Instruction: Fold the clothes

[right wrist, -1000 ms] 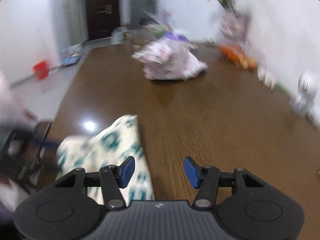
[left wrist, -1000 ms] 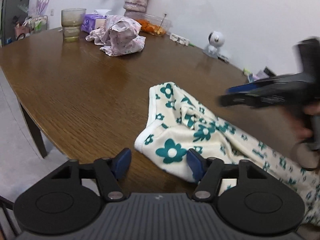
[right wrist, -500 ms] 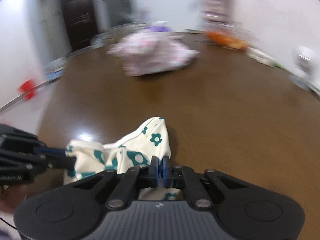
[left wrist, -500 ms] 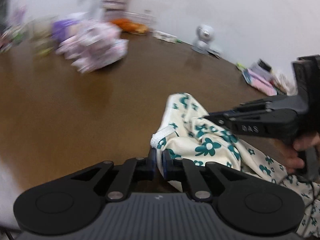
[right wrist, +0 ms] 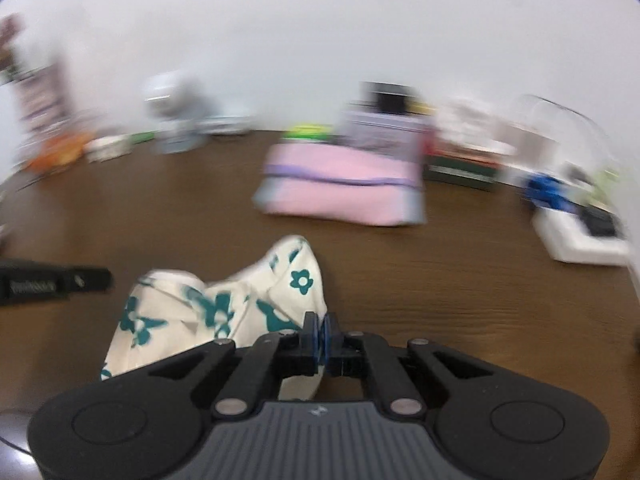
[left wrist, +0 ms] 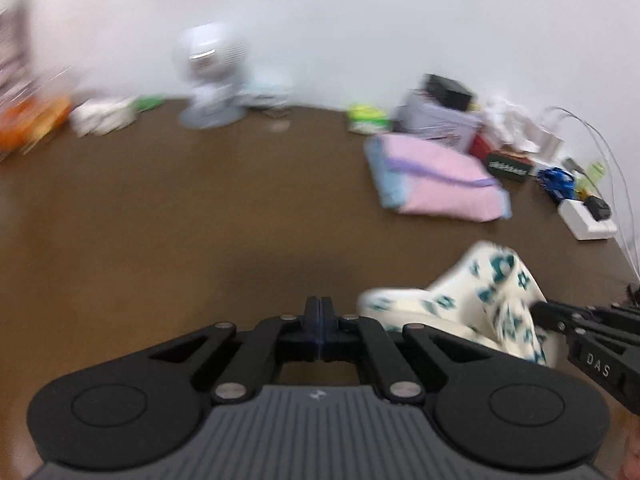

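- Tilting downward over the brown wooden surface (left wrist: 160,240), left claw (left wrist: 321,308) with its blue pads pressed flat together; no cloth showing between them in the left wrist view, though the tips could be hiding a thin edge.
- Lying just to the right of that claw, the cream garment with teal flowers (left wrist: 480,300), bunched into a raised hump and resting on the surface.
- Reaching in from the right edge of the left wrist view, right claw (left wrist: 538,314), black fingers ending against the far side of the bunched cloth.
- Pointing downward in its own view as well, right claw (right wrist: 320,326) pinching closed on the garment's (right wrist: 224,312) right edge, fabric rising out of the closed pads and spreading to the left.
- Entering from the left edge of the right wrist view, the left claw (right wrist: 106,278), held level, tip just left of the cloth and seemingly apart from it.
- Sitting farther back, well apart from the garment, a folded pink cloth (right wrist: 344,184) edged in pale blue.
- Crowding the wall side, blurred clutter including a small white fan (left wrist: 212,80) and a white power strip (left wrist: 588,220).
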Available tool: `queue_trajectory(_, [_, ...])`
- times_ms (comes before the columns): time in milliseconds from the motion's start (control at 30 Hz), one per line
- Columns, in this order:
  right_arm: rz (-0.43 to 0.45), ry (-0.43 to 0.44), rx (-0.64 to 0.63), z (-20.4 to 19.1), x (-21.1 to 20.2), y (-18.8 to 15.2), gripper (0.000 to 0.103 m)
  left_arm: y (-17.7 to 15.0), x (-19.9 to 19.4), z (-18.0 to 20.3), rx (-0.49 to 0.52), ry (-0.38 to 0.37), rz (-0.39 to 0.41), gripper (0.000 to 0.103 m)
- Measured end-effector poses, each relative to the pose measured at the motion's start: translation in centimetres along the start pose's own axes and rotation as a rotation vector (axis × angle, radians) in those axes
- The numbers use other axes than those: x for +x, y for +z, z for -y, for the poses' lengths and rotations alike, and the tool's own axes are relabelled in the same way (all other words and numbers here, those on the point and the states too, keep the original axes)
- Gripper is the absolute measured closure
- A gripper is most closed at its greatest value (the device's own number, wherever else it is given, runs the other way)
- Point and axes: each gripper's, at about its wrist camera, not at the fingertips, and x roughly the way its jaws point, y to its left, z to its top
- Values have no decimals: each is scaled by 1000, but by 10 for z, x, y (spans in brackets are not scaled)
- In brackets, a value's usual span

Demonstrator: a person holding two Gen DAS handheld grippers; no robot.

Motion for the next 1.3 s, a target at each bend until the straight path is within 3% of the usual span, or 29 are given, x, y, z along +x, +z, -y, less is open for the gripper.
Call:
queue_trajectory(167, [-18,-85,81,54,26,8,100,17,17,39,35,-50,16,99])
queue_trajectory(200, [-31,-78,76,61,27,9,94,13,8,44,69,-85,18,97])
queue_trajectory(267, [-30,-10,57,72,16,11,89,-1,-22,55,188,-136,57,91])
queue_trajectory(333, [9,103,16,76,-15,10,70,-21,-62,62,286,-152,115,66])
queue_trajectory(367, [32,140,-6,77,-38,9,58,-31,-82,63,314,-152,143,61])
queue_trajectory(400, [56,179,-45,75,-63,5,57,-44,-104,64,341,-160,167,58])
queue_trajectory(467, [96,252,-130,73,-115,-10,56,-77,-149,65,396,-189,209,52])
queue_trajectory(533, [125,327,-215,72,-167,-34,54,-123,-190,69,470,-222,255,39])
queue_trajectory(600, [126,453,-322,73,-216,-73,34,-182,-229,79,594,-254,308,38])
queue_trajectory(667, [164,576,-482,73,-251,-123,23,-237,-249,89,701,-288,318,35])
queue_trajectory(733, [230,684,-673,71,-283,-180,22,-288,-263,98,800,-326,323,35])
queue_trajectory(800, [242,687,-856,61,-297,-234,22,-333,-269,101,915,-385,343,32])
queue_trajectory(833, [228,655,-946,52,-299,-257,22,-351,-269,103,987,-402,355,22])
queue_trajectory(900, [226,558,-1144,34,-299,-303,23,-382,-265,108,1150,-402,370,17])
queue_trajectory(967, [254,469,-1262,23,-294,-328,23,-403,-260,114,1293,-366,365,17])
queue_trajectory(1100, [319,385,-1320,7,-278,-341,23,-425,-246,124,1453,-310,375,17])
queue_trajectory(1167, [322,370,-1389,-2,-270,-350,23,-426,-240,129,1481,-310,322,21])
queue_trajectory(1233, [313,367,-1447,-10,-264,-358,25,-425,-233,133,1490,-304,275,39])
queue_trajectory(1300, [282,376,-1462,-13,-256,-360,49,-421,-228,134,1475,-286,253,44])
